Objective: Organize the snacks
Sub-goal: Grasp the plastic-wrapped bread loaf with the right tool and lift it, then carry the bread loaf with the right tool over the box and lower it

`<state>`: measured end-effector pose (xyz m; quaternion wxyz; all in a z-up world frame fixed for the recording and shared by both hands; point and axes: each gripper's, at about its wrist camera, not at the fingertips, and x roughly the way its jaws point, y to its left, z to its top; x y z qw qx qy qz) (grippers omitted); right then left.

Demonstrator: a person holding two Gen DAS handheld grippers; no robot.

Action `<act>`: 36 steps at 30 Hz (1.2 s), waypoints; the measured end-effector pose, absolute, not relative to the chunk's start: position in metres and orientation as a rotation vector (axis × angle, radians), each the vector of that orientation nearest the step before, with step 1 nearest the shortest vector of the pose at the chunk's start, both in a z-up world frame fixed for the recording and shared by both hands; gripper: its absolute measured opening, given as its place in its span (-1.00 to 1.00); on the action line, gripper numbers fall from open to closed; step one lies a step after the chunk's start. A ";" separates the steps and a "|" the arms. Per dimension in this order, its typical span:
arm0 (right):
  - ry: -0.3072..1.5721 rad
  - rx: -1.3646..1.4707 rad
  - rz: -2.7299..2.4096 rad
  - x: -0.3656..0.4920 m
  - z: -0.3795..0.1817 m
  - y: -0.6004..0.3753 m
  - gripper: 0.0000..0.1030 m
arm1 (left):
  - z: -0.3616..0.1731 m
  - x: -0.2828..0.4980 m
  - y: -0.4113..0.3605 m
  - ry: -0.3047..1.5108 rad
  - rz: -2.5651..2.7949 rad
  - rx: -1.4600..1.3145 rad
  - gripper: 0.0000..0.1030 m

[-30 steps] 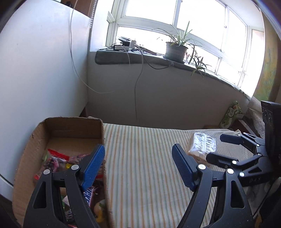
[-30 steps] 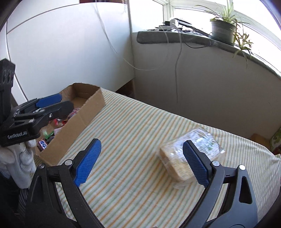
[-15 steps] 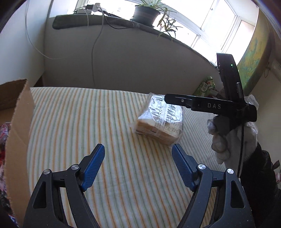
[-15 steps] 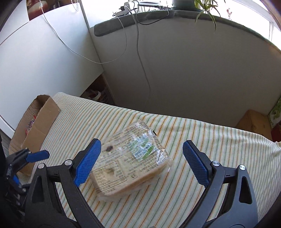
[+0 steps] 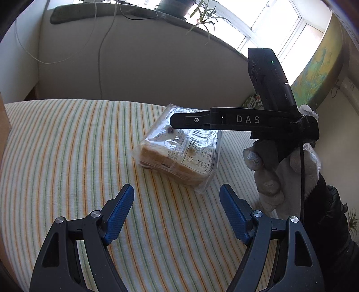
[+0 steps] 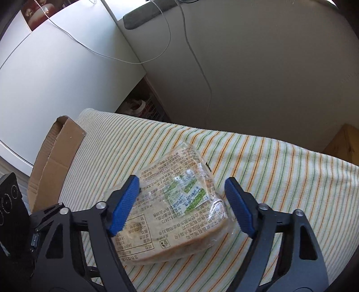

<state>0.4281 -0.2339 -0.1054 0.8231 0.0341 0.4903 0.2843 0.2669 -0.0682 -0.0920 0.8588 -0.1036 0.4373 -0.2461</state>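
A clear-wrapped pack of sliced bread lies flat on the striped cloth. It also shows in the right wrist view. My right gripper is open, just above the pack, its blue pads on either side of it. In the left wrist view the right gripper reaches over the pack from the right. My left gripper is open and empty, a short way in front of the pack. The cardboard snack box stands at the left end of the cloth.
A grey wall runs behind the striped surface, with cables hanging from the sill and a potted plant above. A white cabinet stands behind the box. A wooden piece sits at the right.
The left gripper swung right, away from the box, and now faces the bread pack. The right gripper moved in over the pack and lowered, so its pads now flank it.
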 end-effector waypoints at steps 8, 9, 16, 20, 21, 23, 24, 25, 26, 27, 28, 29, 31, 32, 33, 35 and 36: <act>1.090 0.111 0.676 0.403 -0.108 -0.222 0.23 | -0.095 0.280 -0.064 0.917 -0.493 -0.220 0.49; 1.095 0.112 0.685 0.399 -0.108 -0.220 0.21 | -0.095 0.280 -0.063 0.921 -0.487 -0.220 0.48; 1.071 0.091 0.641 0.381 -0.101 -0.211 0.06 | -0.088 0.275 -0.066 0.898 -0.451 -0.149 0.24; 1.049 0.089 0.630 0.376 -0.091 -0.210 0.01 | -0.081 0.266 -0.055 0.875 -0.447 -0.137 0.22; 1.044 0.093 0.629 0.374 -0.089 -0.209 0.01 | -0.077 0.263 -0.053 0.864 -0.442 -0.128 0.21; 1.027 0.099 0.634 0.371 -0.081 -0.208 0.00 | -0.069 0.258 -0.051 0.835 -0.430 -0.111 0.21; 1.018 0.101 0.637 0.369 -0.076 -0.206 0.00 | -0.065 0.256 -0.049 0.820 -0.425 -0.103 0.21; 1.008 0.101 0.640 0.367 -0.072 -0.203 0.00 | -0.061 0.253 -0.047 0.807 -0.421 -0.096 0.21; 0.997 0.094 0.642 0.365 -0.067 -0.200 0.00 | -0.056 0.250 -0.044 0.794 -0.417 -0.093 0.21; 0.986 0.085 0.644 0.362 -0.062 -0.196 0.00 | -0.053 0.248 -0.041 0.782 -0.412 -0.091 0.21; 0.975 0.074 0.645 0.360 -0.058 -0.190 0.00 | -0.050 0.246 -0.038 0.771 -0.408 -0.088 0.21; 0.965 0.064 0.647 0.358 -0.053 -0.185 0.00 | -0.047 0.244 -0.034 0.762 -0.404 -0.090 0.21; 0.949 0.053 0.654 0.354 -0.046 -0.175 0.00 | -0.044 0.241 -0.024 0.744 -0.394 -0.098 0.21; 0.945 0.052 0.659 0.353 -0.044 -0.171 0.00 | -0.041 0.238 -0.020 0.734 -0.388 -0.100 0.21; 0.943 0.053 0.667 0.351 -0.041 -0.166 0.00 | -0.038 0.229 -0.015 0.723 -0.381 -0.101 0.21; 0.937 0.054 0.681 0.349 -0.037 -0.155 0.00 | -0.034 0.223 -0.003 0.706 -0.368 -0.102 0.21; 0.934 0.054 0.689 0.347 -0.035 -0.149 0.00 | -0.034 0.222 0.002 0.697 -0.359 -0.100 0.21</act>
